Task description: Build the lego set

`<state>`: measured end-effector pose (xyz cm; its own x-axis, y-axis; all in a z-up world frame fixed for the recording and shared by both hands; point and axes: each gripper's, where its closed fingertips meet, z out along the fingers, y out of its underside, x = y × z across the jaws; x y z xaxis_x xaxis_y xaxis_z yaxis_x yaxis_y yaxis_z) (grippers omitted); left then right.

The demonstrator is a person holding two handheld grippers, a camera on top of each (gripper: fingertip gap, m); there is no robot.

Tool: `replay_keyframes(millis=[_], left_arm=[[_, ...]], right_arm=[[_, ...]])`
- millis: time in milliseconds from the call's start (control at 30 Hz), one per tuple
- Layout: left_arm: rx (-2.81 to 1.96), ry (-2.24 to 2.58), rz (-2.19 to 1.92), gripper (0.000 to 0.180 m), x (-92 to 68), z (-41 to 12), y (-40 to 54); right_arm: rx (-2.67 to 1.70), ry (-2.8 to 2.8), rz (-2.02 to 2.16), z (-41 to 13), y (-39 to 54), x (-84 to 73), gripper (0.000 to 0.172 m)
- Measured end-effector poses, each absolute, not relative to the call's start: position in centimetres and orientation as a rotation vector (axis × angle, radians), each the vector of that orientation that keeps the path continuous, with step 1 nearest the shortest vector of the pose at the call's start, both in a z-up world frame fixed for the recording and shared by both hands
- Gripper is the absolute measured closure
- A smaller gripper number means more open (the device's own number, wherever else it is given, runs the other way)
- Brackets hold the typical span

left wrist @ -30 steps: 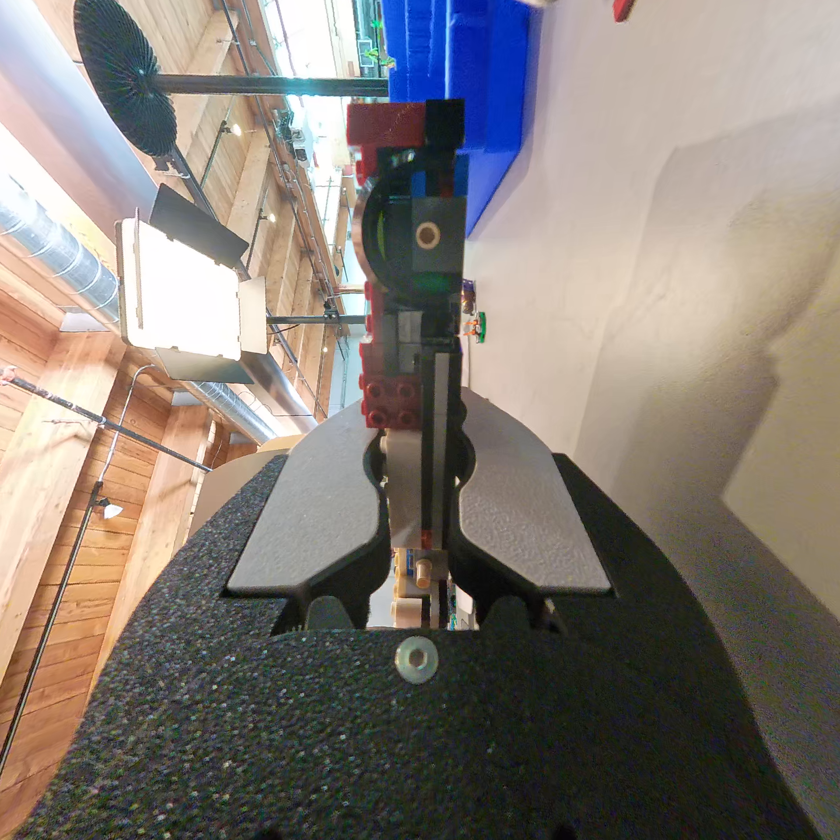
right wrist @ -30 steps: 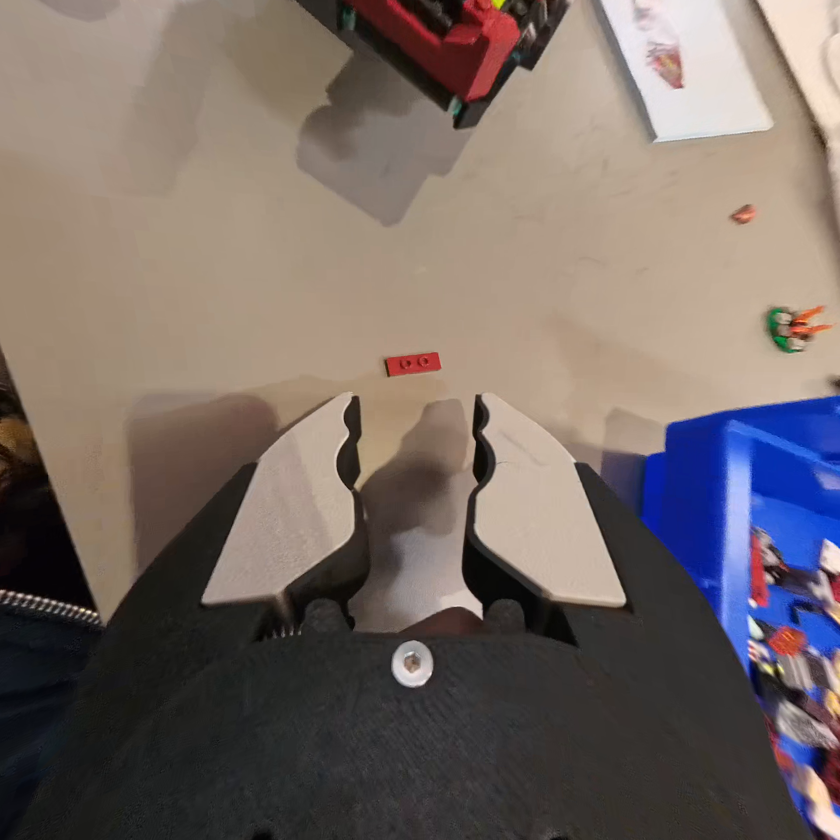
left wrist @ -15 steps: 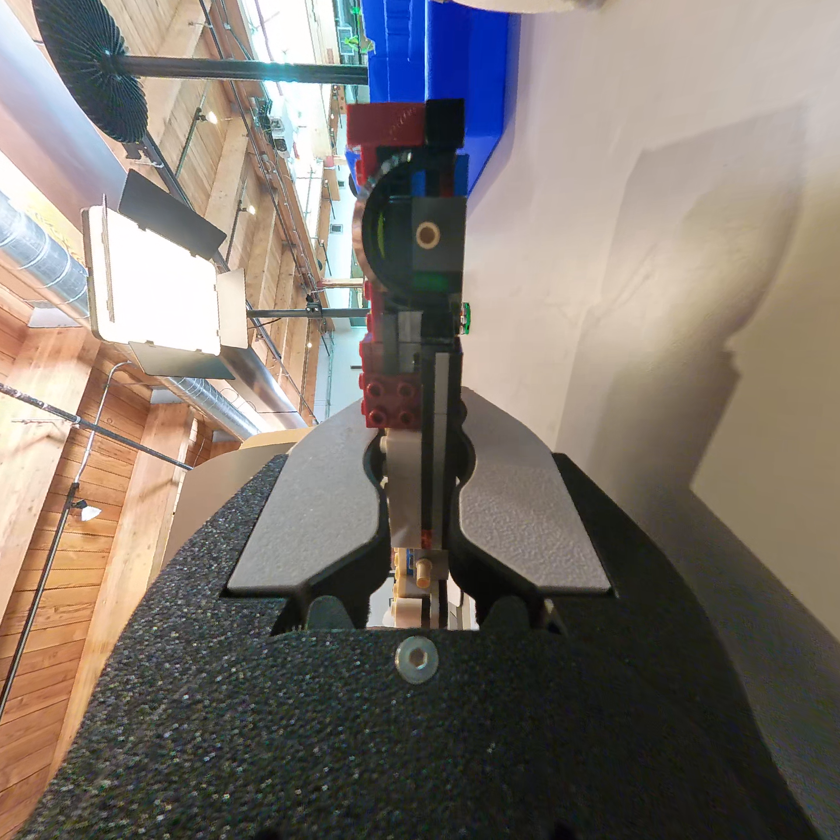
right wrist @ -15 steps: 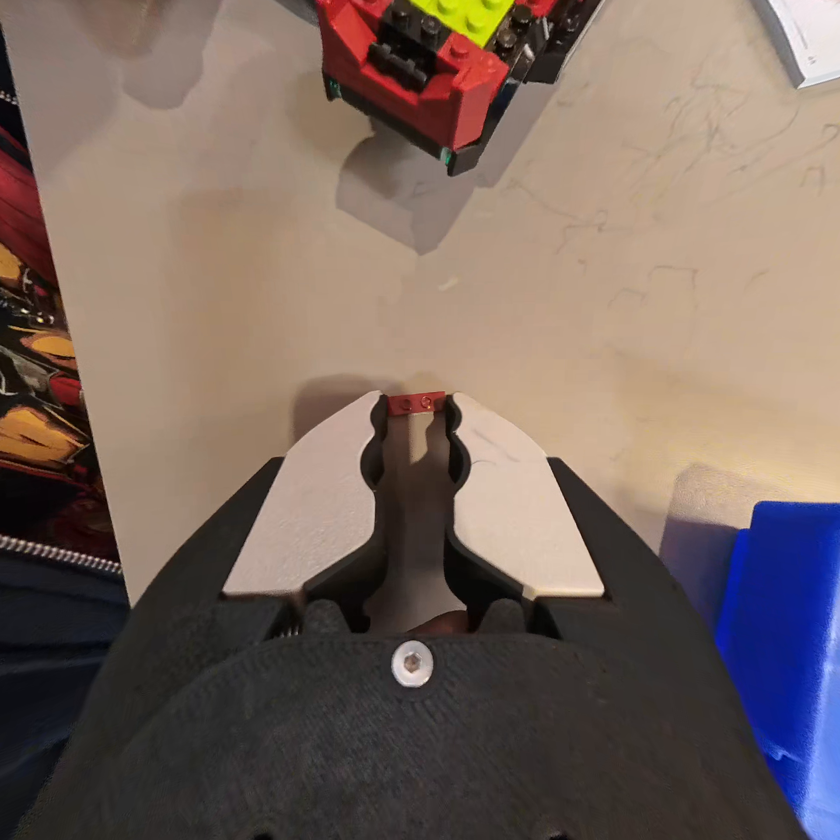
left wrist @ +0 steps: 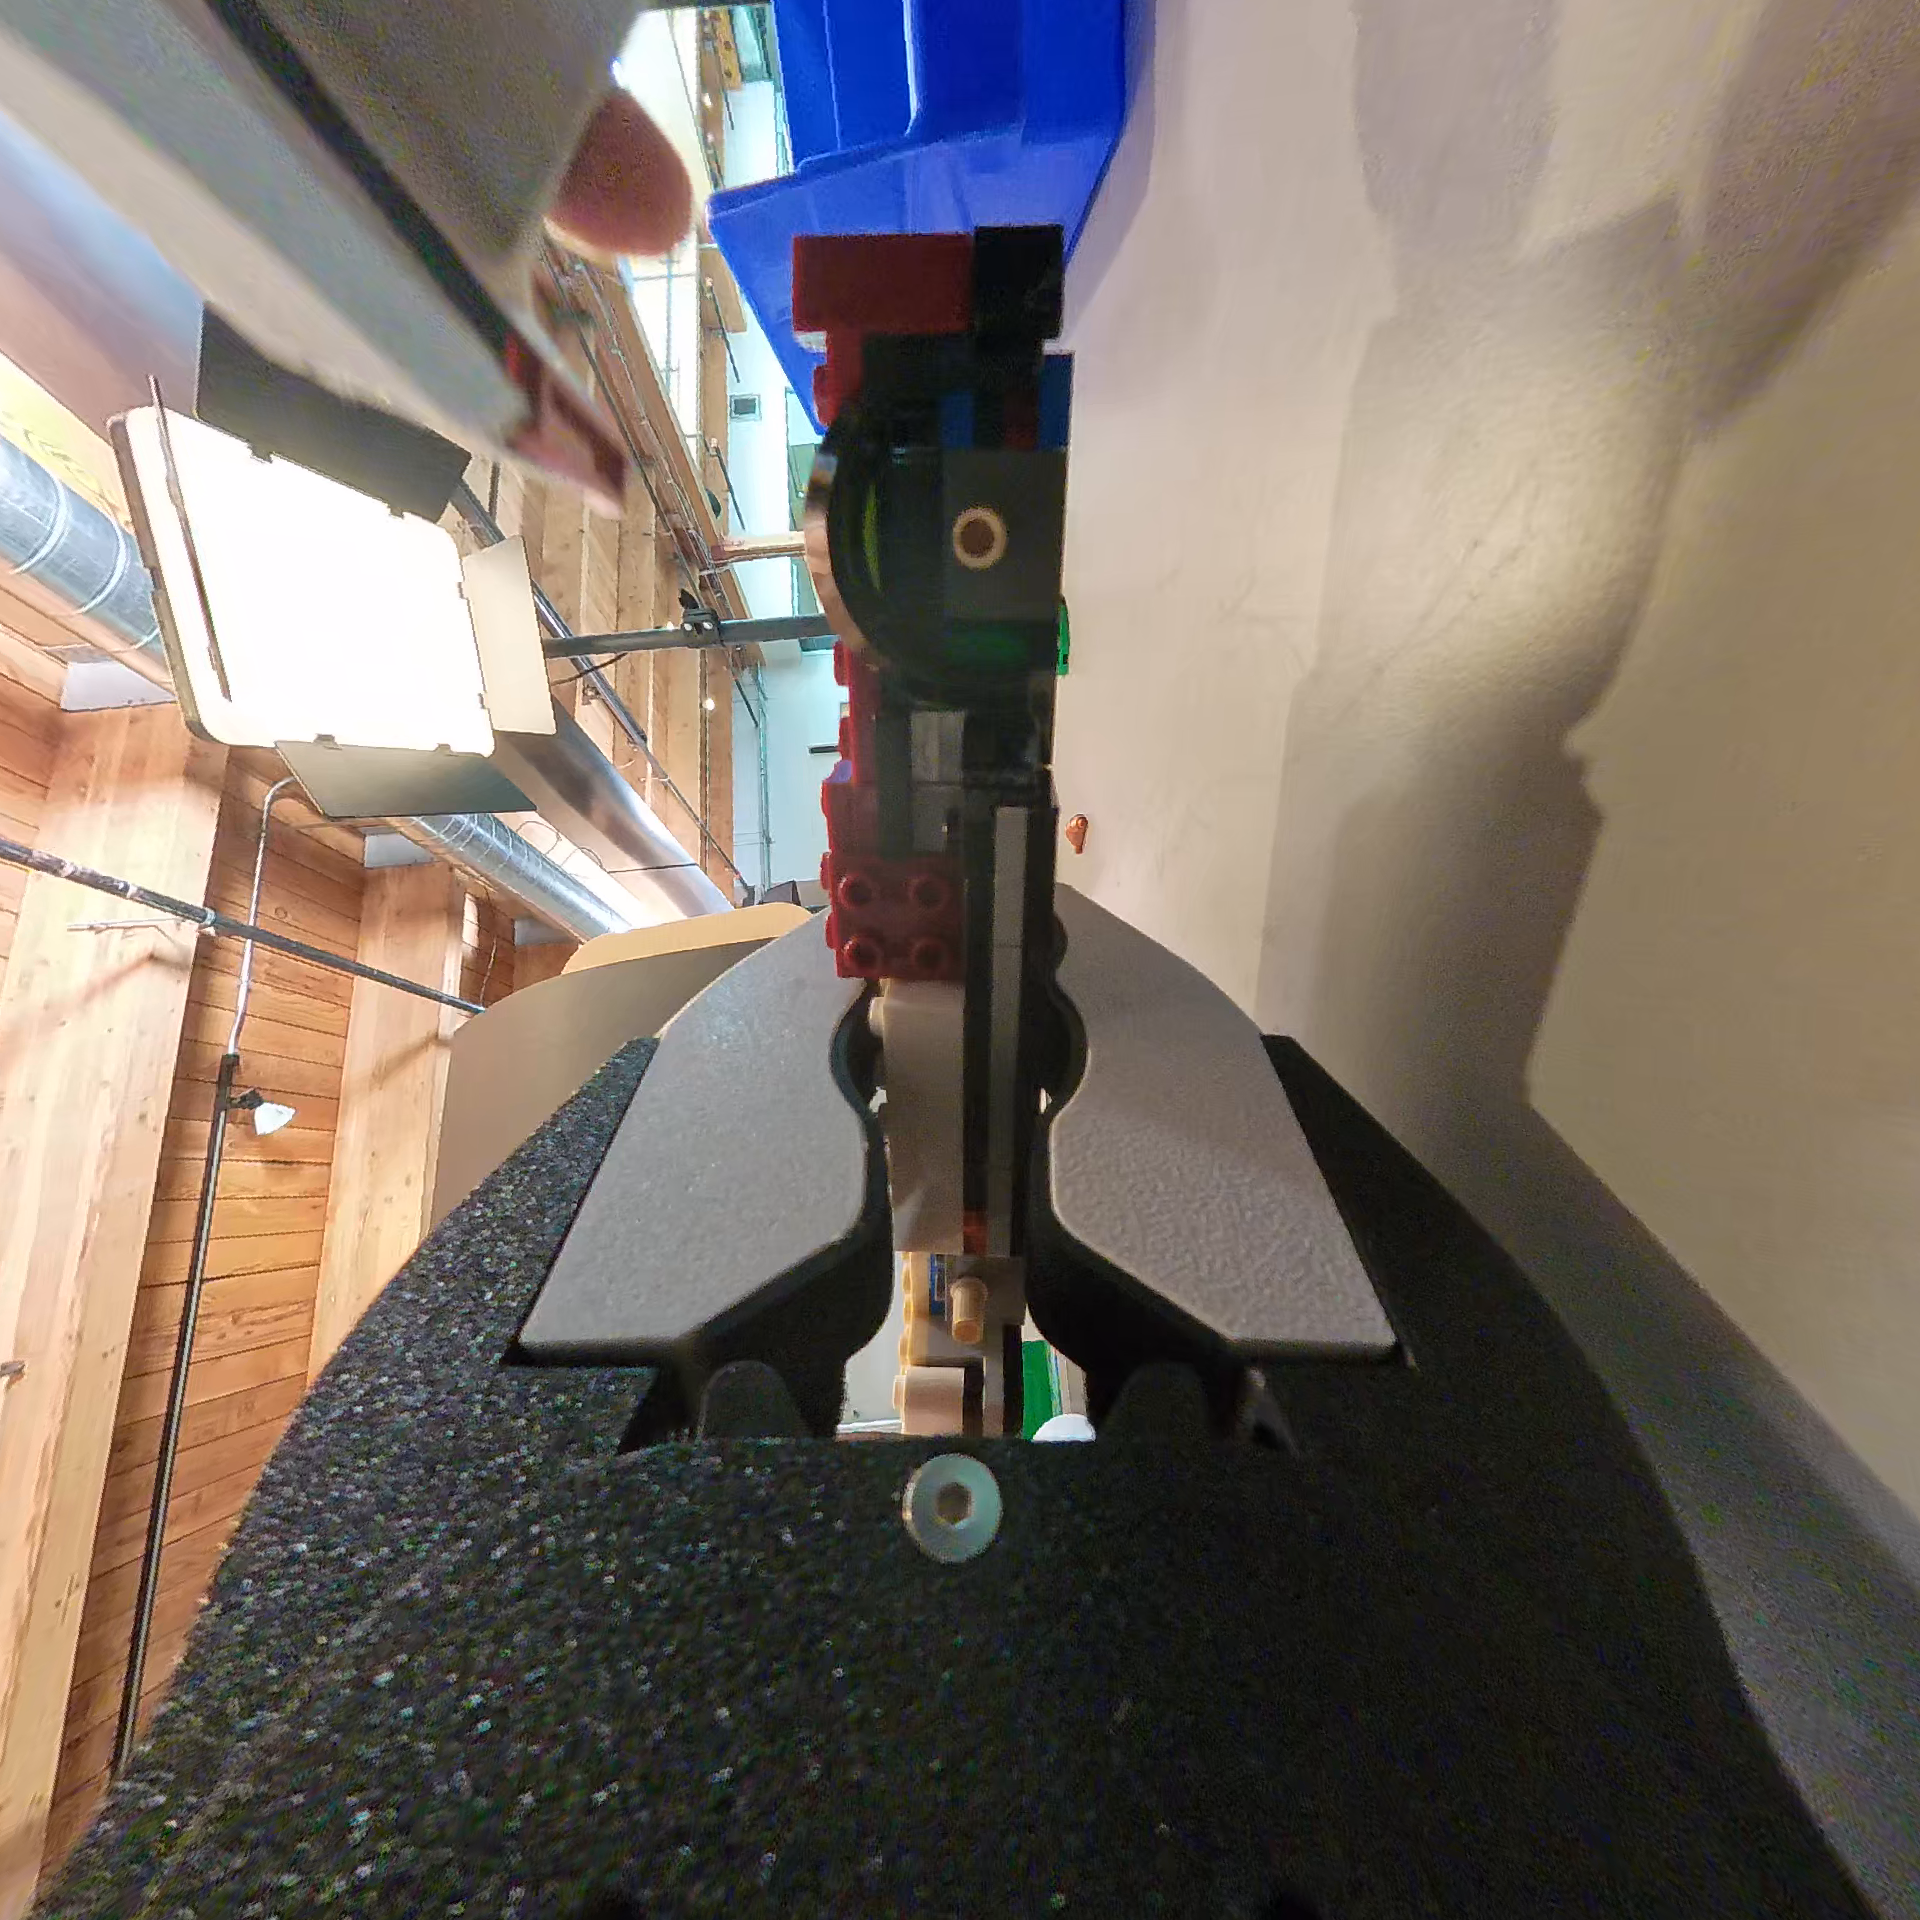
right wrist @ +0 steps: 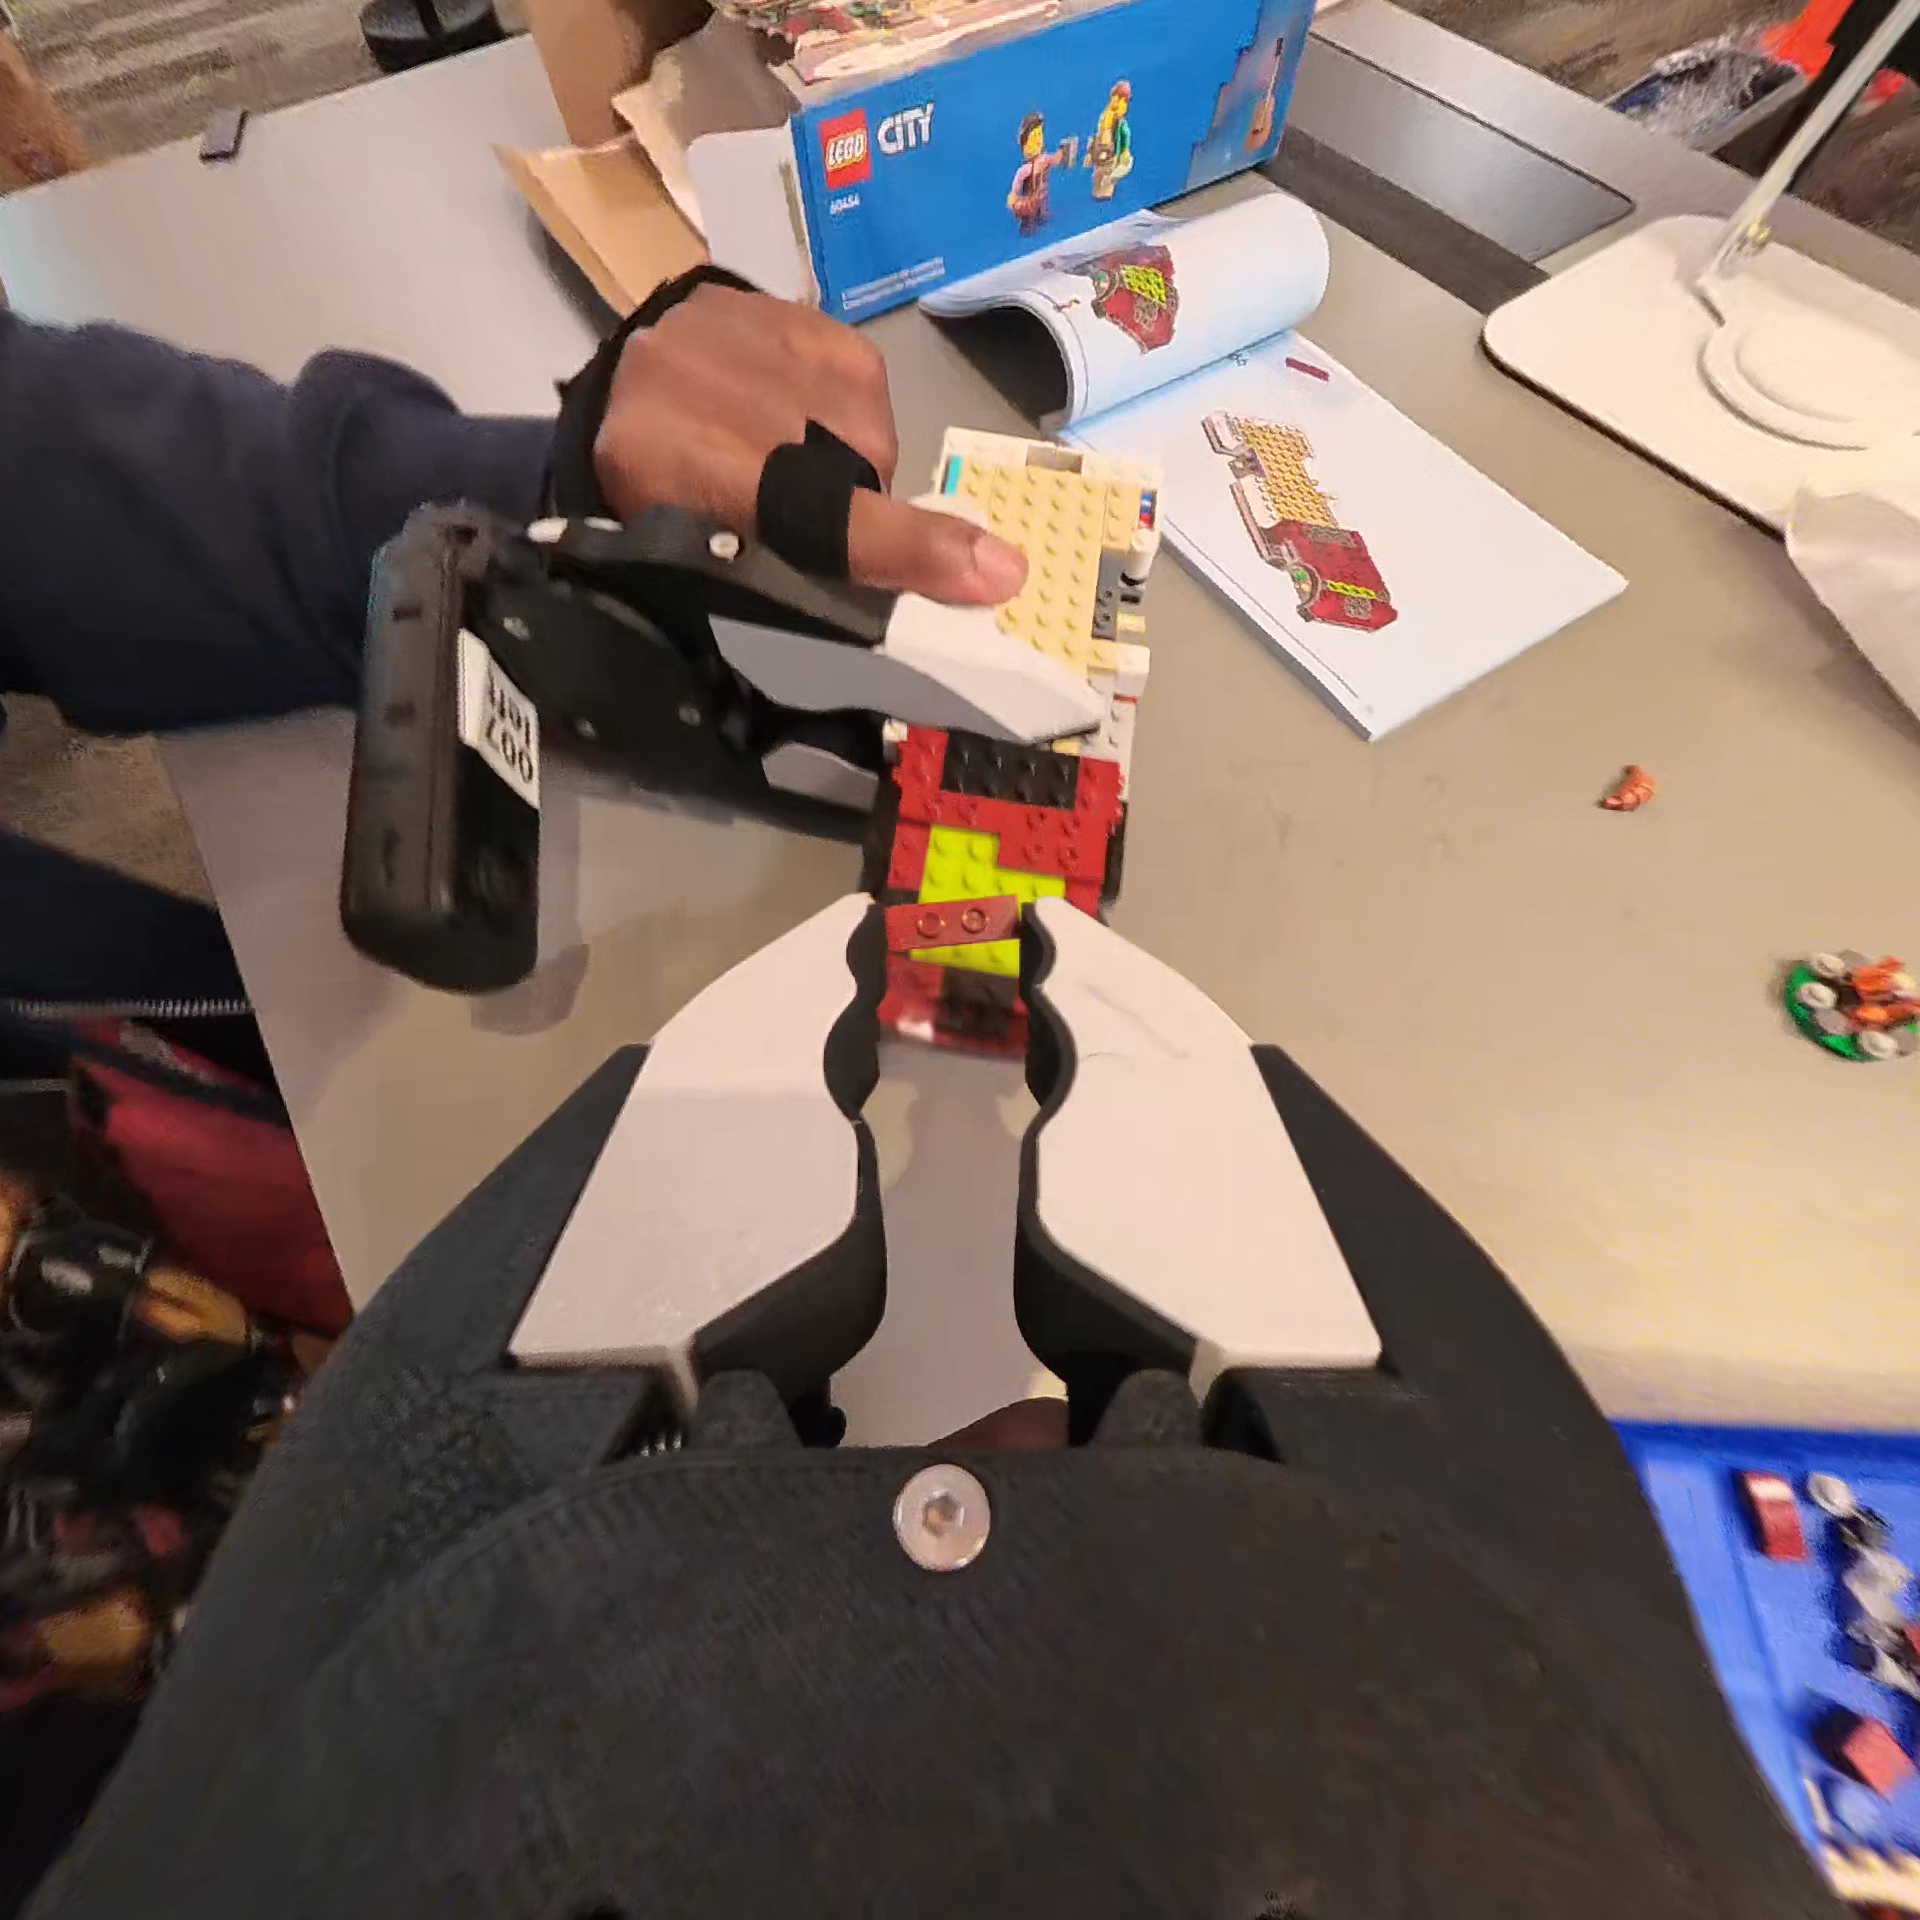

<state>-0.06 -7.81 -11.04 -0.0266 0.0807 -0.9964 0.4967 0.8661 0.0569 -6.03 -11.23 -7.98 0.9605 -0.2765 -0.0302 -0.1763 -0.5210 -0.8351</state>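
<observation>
My left gripper (left wrist: 961, 997) is shut on a brick-built vehicle (left wrist: 940, 540) of red, black, grey and tan parts, held edge-on in front of its camera. In the right wrist view the same vehicle (right wrist: 1003, 821) shows its red, black and lime studded top, with the left gripper (right wrist: 935, 675) clamped across its tan rear and a person's hand (right wrist: 748, 416) on it. My right gripper (right wrist: 951, 925) is shut on a small dark red two-stud plate (right wrist: 951, 923), held just above the vehicle's lime front. That plate and the right fingers (left wrist: 436, 343) show blurred at the upper left of the left wrist view.
An open instruction booklet (right wrist: 1299, 488) and a blue toy box (right wrist: 1039, 156) lie behind the vehicle on the grey table (right wrist: 1455, 935). A blue bin of loose bricks (right wrist: 1818, 1662) sits at the lower right. A small round green piece (right wrist: 1855, 1003) and an orange piece (right wrist: 1626, 788) lie at the right.
My right gripper closed on the dark red plate on the table, lifted it, and carried it over to the vehicle's front. The left gripper kept its hold on the vehicle.
</observation>
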Motion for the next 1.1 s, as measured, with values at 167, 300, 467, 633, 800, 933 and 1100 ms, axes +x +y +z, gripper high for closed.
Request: replay_keyframes(millis=[167,300,467,633,800,933,1100], left_arm=[[0.464,1.582,-0.353,0.155,-0.2,-11.0,-7.8],[0.450,1.582,-0.365,0.155,-0.1,-10.8,-7.6],[0.443,1.582,-0.374,0.155,-0.1,-10.7,-7.6],[0.438,1.582,-0.377,0.155,-0.1,-10.5,-7.6],[0.426,1.585,-0.385,0.155,-0.1,-10.4,-7.5],[0.412,1.588,-0.396,0.155,-0.2,-10.3,-7.5],[0.406,1.587,-0.403,0.155,-0.3,-10.3,-7.6]], right_arm=[[-2.159,0.406,-0.124,-9.1,-8.6,-5.7,0.147],[-2.184,0.435,-0.144,-9.7,-8.2,-5.6,0.147],[-2.186,0.444,-0.202,-9.8,-8.2,-5.4,0.143],[-2.177,0.391,-0.249,-9.5,-8.1,-5.8,0.139],[-2.149,0.210,-0.379,-8.7,-8.6,-6.2,0.132],[-2.135,-0.025,-0.561,-8.7,-10.0,-6.6,0.123],[-2.095,-0.256,-0.792,-9.7,-11.8,-6.7,0.120]])
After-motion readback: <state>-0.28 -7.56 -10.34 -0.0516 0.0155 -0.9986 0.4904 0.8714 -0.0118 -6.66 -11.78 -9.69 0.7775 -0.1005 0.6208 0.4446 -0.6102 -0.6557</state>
